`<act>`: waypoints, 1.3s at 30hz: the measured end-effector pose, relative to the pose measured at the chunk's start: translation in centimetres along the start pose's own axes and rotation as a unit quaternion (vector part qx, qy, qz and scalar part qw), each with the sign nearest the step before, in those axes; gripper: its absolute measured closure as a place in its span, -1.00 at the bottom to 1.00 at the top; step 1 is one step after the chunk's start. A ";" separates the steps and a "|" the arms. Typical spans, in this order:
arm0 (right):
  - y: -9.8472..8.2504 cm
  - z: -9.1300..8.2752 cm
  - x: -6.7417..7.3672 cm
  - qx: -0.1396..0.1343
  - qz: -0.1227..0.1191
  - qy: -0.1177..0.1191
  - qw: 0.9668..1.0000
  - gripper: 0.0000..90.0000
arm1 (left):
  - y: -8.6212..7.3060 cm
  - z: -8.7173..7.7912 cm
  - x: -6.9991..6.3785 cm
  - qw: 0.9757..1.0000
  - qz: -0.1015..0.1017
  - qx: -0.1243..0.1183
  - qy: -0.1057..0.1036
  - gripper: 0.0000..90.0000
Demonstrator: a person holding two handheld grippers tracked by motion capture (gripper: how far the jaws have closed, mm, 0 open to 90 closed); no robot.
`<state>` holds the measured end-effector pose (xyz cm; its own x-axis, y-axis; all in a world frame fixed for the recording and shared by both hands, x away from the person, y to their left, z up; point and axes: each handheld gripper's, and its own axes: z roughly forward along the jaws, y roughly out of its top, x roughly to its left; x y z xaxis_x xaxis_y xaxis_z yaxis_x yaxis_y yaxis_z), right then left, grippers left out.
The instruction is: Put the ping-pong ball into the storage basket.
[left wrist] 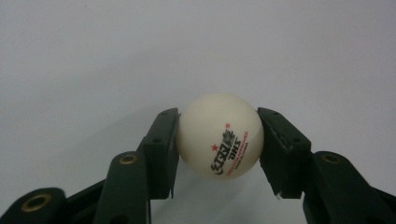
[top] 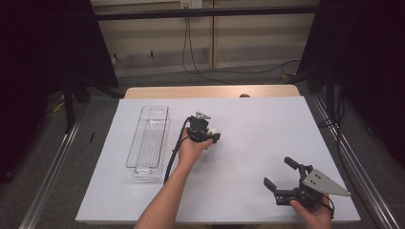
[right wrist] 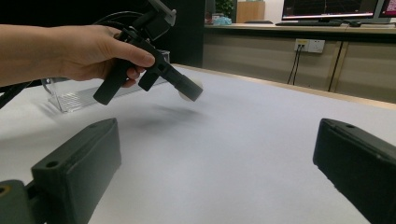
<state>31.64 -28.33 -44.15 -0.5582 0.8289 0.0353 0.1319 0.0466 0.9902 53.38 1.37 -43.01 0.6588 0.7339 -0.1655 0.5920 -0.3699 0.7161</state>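
A white table-tennis ball with red and black print sits clamped between the two black jaws of my left gripper, both pads pressed on its sides. From above, that left gripper is held over the middle of the white table with the ball at its tip, lifted off the surface. In the right gripper view the ball peeks out behind the left gripper's jaw, its shadow on the table below. My right gripper rests near the front right corner, jaws wide apart with nothing between them.
A long clear plastic bin lies on the left part of the white table, just left of the left hand. A wooden strip edges the table's far side, and metal rails run along both sides.
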 end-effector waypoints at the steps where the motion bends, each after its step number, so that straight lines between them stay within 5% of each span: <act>1: 0.0 0.0 0.0 0.002 -0.002 0.002 1.000 -0.99 | 0.0 -0.1 0.0 1.000 -0.002 0.002 -0.001 0.14; 6: 0.0 0.0 0.0 0.001 -0.002 0.002 1.000 -0.99 | 0.0 -0.4 0.1 1.000 -0.017 0.000 0.001 0.14; 8: 0.0 0.0 0.0 0.002 -0.002 0.002 1.000 -0.99 | 0.1 -0.6 0.3 1.000 -0.004 0.007 -0.002 0.14; 12: 0.0 0.0 0.1 0.000 0.001 0.003 1.000 -0.99 | 0.0 -0.6 0.3 1.000 -0.018 0.001 -0.003 0.14; 39: 0.1 0.0 0.0 0.000 0.001 0.001 1.000 -0.99 | 0.8 -2.9 1.2 1.000 -0.022 0.012 0.005 0.14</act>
<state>31.62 -28.33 -44.10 -0.5602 0.8275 0.0382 0.1326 0.0441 0.9902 53.31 3.56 -40.69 0.6270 0.7557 -0.1889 0.6312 -0.3508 0.6917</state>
